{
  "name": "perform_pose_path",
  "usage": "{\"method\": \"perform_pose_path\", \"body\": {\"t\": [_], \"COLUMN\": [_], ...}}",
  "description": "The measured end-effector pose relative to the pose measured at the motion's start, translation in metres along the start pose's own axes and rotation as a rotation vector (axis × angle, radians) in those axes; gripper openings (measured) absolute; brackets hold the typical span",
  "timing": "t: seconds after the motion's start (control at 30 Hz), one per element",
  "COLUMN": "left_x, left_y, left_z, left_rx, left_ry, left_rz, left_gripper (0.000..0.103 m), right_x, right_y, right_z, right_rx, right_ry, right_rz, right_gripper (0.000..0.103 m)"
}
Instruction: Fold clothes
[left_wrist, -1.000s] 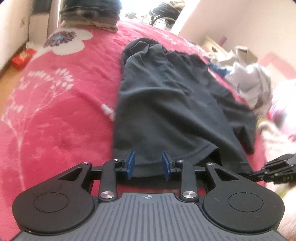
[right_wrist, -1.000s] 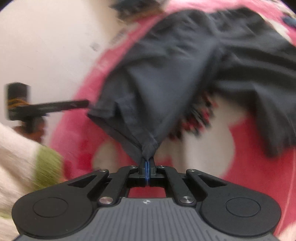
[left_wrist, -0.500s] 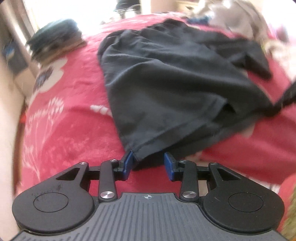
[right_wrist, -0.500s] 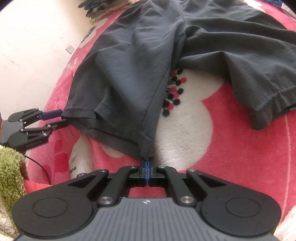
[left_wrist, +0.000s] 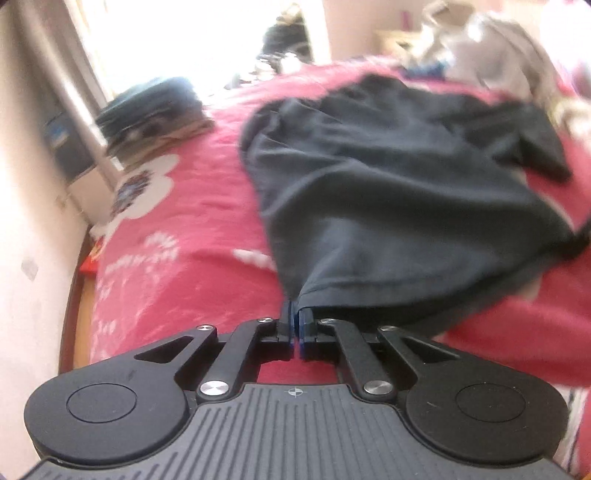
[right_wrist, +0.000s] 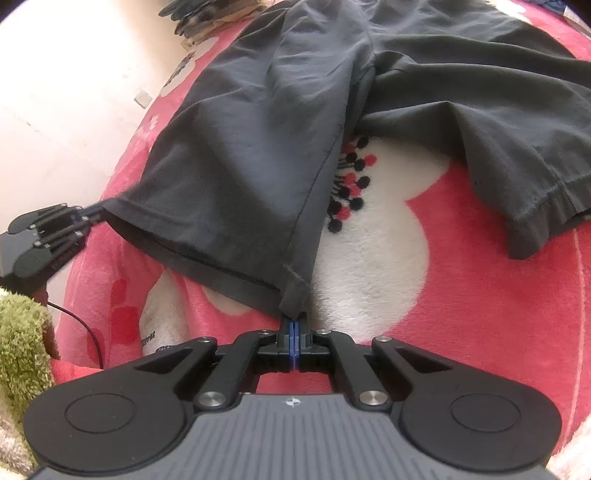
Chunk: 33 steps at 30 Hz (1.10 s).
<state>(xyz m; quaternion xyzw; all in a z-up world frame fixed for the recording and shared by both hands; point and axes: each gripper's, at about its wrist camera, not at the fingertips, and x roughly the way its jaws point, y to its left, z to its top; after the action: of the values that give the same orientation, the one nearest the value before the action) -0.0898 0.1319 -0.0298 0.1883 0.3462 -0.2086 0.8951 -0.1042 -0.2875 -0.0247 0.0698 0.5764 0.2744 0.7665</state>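
A dark grey T-shirt (left_wrist: 388, 192) lies spread on a red floral blanket (left_wrist: 177, 236); it also shows in the right wrist view (right_wrist: 266, 122). My left gripper (left_wrist: 294, 314) is shut on the shirt's left hem corner. My right gripper (right_wrist: 293, 325) is shut on the other hem corner. The hem is stretched between the two. The left gripper also shows in the right wrist view (right_wrist: 92, 214), at the far left, pinching the hem. One sleeve (right_wrist: 517, 155) lies out to the right.
A stack of folded clothes (left_wrist: 155, 114) sits at the far left of the bed. A pile of loose light clothes (left_wrist: 491, 48) lies at the far right. A wall (right_wrist: 66, 92) runs along the bed's left side. A green fuzzy sleeve (right_wrist: 18, 339) is at lower left.
My left gripper has closed on the shirt's hem corner; it was open around it before. The right gripper has stayed shut on its corner, and the hem is now pulled straighter.
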Motion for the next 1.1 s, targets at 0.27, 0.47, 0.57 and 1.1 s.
{"method": "perform_pose_path", "body": {"t": [0.27,0.47,0.57,1.1], "left_x": [-0.015,-0.002,0.002,-0.009], "left_y": [0.014,0.005,0.005,-0.004], "left_z": [-0.018,-0.028,-0.031,-0.027], "left_rx": [-0.086,-0.003,0.016,0.085], "left_ry": [0.055,0.107,0.116,0.065], "left_rz": [0.024,0.009,0.014,0.001], "left_gripper": [0.0,0.0,0.0,0.0], "right_x": [0.004,-0.001,-0.018,-0.016], "right_y": [-0.008,-0.015,-0.023,-0.02], "right_z": [-0.005,-0.002,0.005,0.005], "right_rx": [0.048,0.096,0.155,0.157], "right_ry": [0.034,0.044,-0.038,-0.067], "right_rz": [0.015,0.045,0.142,0.136], "right_gripper": [0.0,0.003,0.02,0.001]}}
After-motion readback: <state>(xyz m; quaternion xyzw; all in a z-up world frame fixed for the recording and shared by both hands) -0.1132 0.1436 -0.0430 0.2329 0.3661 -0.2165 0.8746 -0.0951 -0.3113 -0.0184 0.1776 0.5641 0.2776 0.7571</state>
